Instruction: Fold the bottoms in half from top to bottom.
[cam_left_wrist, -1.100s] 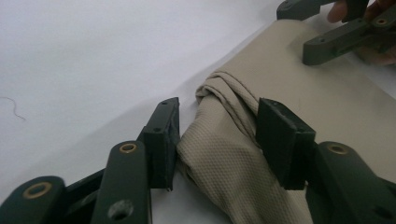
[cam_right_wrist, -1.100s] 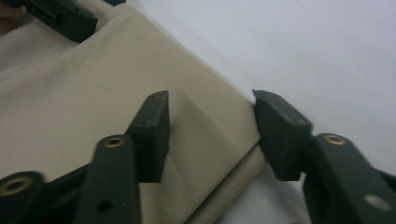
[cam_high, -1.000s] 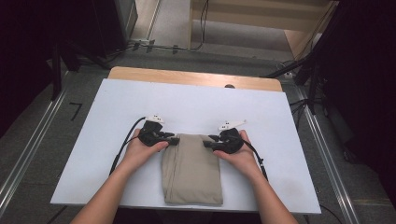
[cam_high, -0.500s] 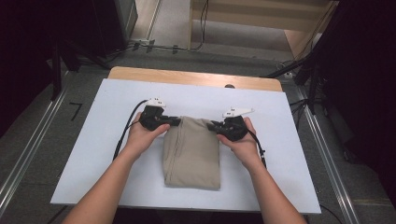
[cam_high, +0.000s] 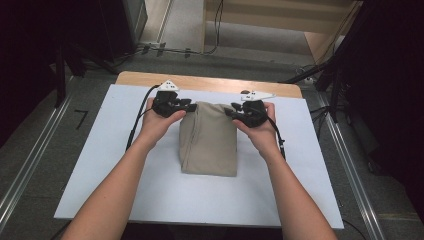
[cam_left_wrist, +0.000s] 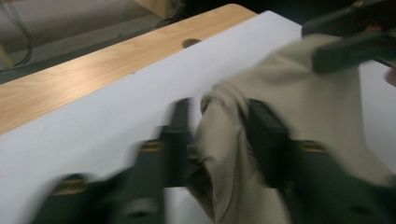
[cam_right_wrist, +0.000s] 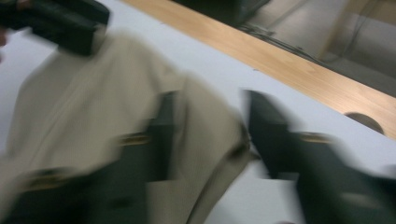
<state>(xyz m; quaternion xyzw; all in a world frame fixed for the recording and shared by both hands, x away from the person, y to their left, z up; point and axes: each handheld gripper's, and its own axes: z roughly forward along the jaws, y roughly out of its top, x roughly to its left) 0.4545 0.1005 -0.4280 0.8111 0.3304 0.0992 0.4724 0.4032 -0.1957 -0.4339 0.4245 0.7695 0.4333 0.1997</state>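
A folded beige cloth (cam_high: 209, 141) lies on the white table top (cam_high: 115, 165), its far end lifted. My left gripper (cam_high: 189, 107) is shut on the cloth's far left corner. My right gripper (cam_high: 229, 112) is shut on the far right corner. In the left gripper view the beige cloth (cam_left_wrist: 299, 121) bunches between my two black jaws, and the other gripper (cam_left_wrist: 355, 42) holds it at the upper right. In the right gripper view the cloth (cam_right_wrist: 93, 121) runs between my blurred jaws, with the other gripper (cam_right_wrist: 60, 23) at the upper left.
A wooden strip (cam_high: 200, 82) edges the table's far side, with a small round hole (cam_right_wrist: 364, 121) in it. Metal rails (cam_high: 30, 160) run along both sides on the floor. Cables (cam_high: 137, 120) trail from the grippers. Dark stands (cam_high: 340, 65) rise at the far right.
Both grippers have carried the cloth's far end away from the person and upward. The cloth has slid toward the wooden edge.
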